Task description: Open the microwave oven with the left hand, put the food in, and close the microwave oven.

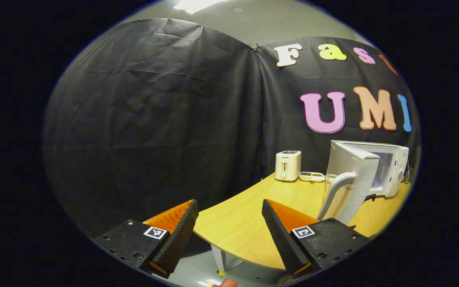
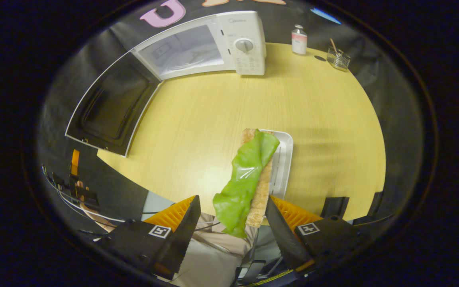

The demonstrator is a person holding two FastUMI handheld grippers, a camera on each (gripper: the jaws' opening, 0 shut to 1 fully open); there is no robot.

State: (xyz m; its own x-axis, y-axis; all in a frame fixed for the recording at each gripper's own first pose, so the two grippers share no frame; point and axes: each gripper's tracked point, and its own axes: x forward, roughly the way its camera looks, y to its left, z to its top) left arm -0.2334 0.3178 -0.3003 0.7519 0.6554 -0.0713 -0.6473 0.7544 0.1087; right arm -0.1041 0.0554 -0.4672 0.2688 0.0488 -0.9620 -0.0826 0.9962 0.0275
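Note:
The white microwave (image 2: 213, 44) stands at the far side of the round wooden table (image 2: 197, 131), its door (image 2: 110, 107) swung wide open to the left. The food, a slice of bread (image 2: 262, 191) under a green lettuce leaf (image 2: 249, 167), lies on a white tray (image 2: 283, 159) near the table's front edge and sticks out past it. My right gripper (image 2: 231, 199) is open around the food's near end; the bread meets the right finger, the left finger stands apart. My left gripper (image 1: 228, 201) is open and holds nothing, back from the microwave (image 1: 389, 167) and its door handle (image 1: 335, 191).
A white toaster (image 1: 288, 165) and a small dish (image 1: 311, 176) sit left of the microwave at the back. A bottle (image 2: 299, 40) and a glass jar (image 2: 338, 58) stand to its right. A person's trouser legs show below the table edge.

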